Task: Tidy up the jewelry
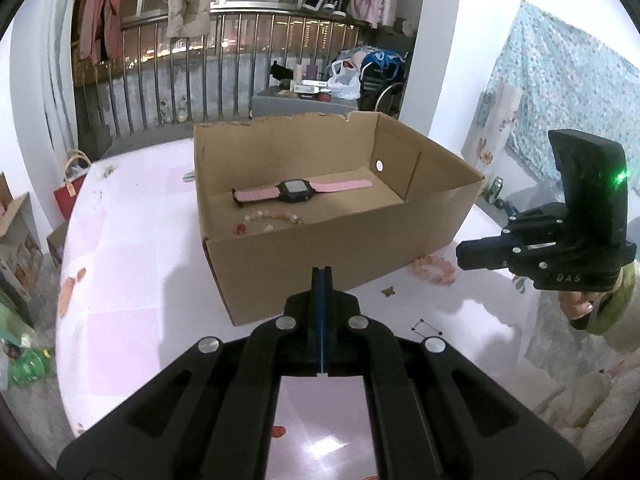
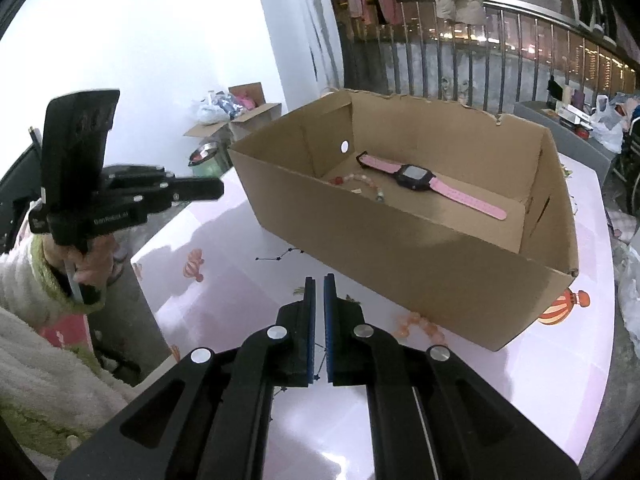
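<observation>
An open cardboard box [image 1: 304, 252] [image 2: 420, 264] stands on the pink table. Inside lie a pink-strapped watch with a black face [image 1: 296, 191] [image 2: 416, 178] and a beaded bracelet [image 1: 272, 220] [image 2: 360, 180]. Another pink bead bracelet [image 1: 436, 270] [image 2: 418, 324] lies on the table outside the box, against its wall. My left gripper [image 1: 322, 276] [image 2: 218, 190] hovers shut and empty in front of the box. My right gripper [image 2: 319, 280] [image 1: 460, 254] is shut too, holding nothing, just short of the outer bracelet.
The glossy table [image 1: 128, 280] [image 2: 224, 312] is round, its edge curving off on the left. A railing with hanging clothes [image 1: 192, 0] lies beyond. Cardboard boxes and bags [image 2: 240, 112] sit on the floor. A person's hand and fluffy sleeve [image 2: 48, 280] hold the left gripper.
</observation>
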A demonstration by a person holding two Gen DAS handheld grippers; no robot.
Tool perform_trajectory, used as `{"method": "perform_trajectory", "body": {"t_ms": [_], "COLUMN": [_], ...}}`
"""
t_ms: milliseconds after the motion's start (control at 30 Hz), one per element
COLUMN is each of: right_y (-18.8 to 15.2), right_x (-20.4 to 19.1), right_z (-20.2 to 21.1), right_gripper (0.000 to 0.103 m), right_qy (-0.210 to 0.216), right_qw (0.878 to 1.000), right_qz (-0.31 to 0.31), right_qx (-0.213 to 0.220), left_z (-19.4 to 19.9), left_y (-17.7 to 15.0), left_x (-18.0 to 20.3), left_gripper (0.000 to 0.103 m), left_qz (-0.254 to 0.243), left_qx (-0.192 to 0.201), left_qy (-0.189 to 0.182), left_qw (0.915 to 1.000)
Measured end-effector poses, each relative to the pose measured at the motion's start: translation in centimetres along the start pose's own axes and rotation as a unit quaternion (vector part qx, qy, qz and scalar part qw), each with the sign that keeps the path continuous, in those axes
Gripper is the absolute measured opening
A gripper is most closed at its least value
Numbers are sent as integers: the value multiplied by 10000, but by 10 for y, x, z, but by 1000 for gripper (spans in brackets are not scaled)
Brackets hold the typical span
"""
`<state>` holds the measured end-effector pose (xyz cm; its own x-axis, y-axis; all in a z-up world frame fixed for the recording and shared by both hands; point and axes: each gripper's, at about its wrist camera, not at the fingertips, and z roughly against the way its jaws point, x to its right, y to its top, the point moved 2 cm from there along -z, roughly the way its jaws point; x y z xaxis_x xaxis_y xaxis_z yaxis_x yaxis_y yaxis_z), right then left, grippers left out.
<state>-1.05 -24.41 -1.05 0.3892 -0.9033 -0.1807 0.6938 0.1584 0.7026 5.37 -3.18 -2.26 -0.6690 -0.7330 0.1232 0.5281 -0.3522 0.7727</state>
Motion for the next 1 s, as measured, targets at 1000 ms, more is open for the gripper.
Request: {"method": "perform_trajectory", "body": {"t_ms": [1000], "right_y": [-7], "right_x": [7], "right_z": [-76], "right_gripper": [26], "right_qy": [189], "right_qw": [9944], "right_qz": [683], "right_qx": [-782], "left_z": [-102], "left_y": [-43], "left_x": [41], "left_gripper": [14], "left_qz": [-700], "left_qx": [-1038], "left_qy": [-272], "left_qw": [9918]}}
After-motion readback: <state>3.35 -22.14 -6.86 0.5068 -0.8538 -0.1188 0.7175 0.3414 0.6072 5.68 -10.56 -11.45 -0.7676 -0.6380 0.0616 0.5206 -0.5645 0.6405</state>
